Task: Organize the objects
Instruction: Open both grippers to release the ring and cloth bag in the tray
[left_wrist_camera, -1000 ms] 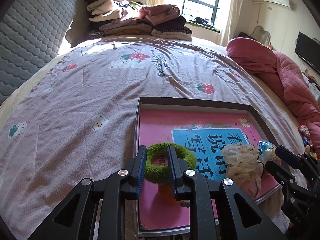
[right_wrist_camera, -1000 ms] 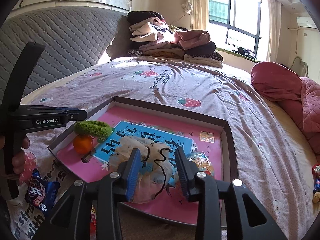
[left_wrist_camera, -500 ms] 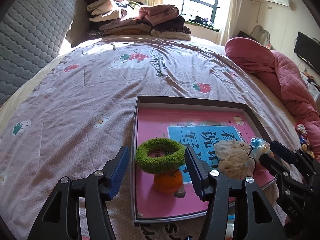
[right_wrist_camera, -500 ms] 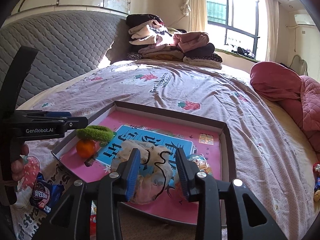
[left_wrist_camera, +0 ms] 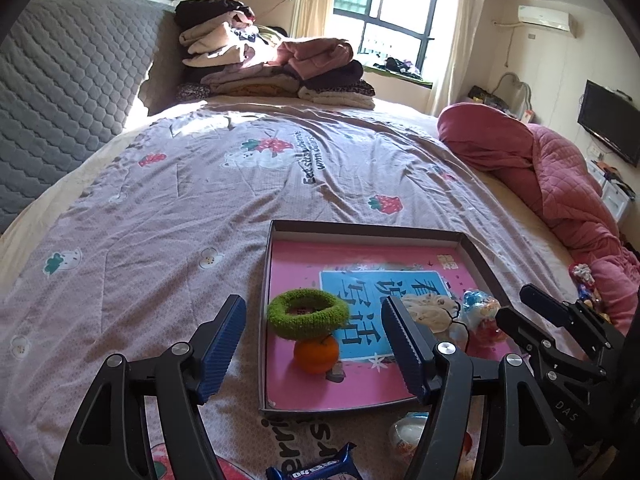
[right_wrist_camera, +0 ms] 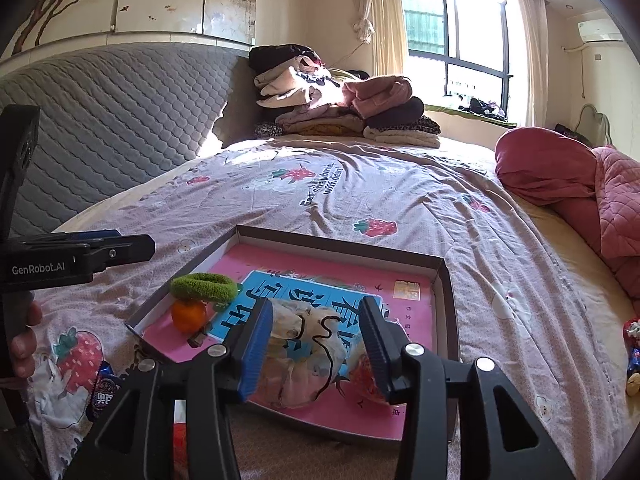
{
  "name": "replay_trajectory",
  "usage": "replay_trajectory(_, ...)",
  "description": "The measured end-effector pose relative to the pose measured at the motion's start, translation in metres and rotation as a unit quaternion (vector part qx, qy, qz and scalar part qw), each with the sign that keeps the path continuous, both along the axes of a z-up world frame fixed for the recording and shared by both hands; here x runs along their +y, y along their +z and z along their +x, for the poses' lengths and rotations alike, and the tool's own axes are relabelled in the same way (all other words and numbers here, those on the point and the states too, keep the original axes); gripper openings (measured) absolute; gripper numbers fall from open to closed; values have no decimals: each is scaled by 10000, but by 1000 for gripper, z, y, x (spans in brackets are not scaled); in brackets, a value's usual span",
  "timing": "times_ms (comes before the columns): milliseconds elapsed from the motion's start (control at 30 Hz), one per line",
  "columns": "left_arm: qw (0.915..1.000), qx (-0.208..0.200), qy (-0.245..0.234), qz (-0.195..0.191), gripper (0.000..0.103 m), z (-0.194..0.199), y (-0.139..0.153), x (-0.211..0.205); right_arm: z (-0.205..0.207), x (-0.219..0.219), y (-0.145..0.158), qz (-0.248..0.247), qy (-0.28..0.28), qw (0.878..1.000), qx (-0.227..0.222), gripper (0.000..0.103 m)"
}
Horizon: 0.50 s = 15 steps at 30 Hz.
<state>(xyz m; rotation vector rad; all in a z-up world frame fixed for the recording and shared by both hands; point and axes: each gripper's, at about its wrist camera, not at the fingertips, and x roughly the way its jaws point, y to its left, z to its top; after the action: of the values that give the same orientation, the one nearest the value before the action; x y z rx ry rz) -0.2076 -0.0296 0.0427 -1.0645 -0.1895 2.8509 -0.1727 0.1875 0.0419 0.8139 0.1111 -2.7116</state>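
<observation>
Left claw [left_wrist_camera: 314, 346]: jaws opening wide, nothing gripped, hovering above the near left corner of the tray [left_wrist_camera: 368, 229]. Just beyond it, inside that corner, green ring [left_wrist_camera: 307, 313] resting on orange [left_wrist_camera: 316, 353]. Right claw [right_wrist_camera: 316, 344]: jaws opening, pads flanking pale cloth bundle [right_wrist_camera: 304, 354] at the tray's near edge, no firm grip visible. Below the tray, on the bedspread [left_wrist_camera: 160, 216], blue snack packet [left_wrist_camera: 316, 468].

Readable text: "GenRobot.AI" in white on the left gripper [right_wrist_camera: 76, 258] body, right wrist view. "DAS" on the right gripper [left_wrist_camera: 520, 316] body, left wrist view. Bedspread [left_wrist_camera: 200, 208] print reads partly "...with bears". Large Chinese characters on the tray's blue panel [left_wrist_camera: 384, 300]; snack packet [left_wrist_camera: 316, 468] lettering illegible.
</observation>
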Motion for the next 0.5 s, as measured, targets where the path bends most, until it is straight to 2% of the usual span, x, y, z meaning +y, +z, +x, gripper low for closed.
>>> replay_trajectory(500,9993,258,-164,-238,72,37,15,14,29,13,23,-335,-216,9990,176,46)
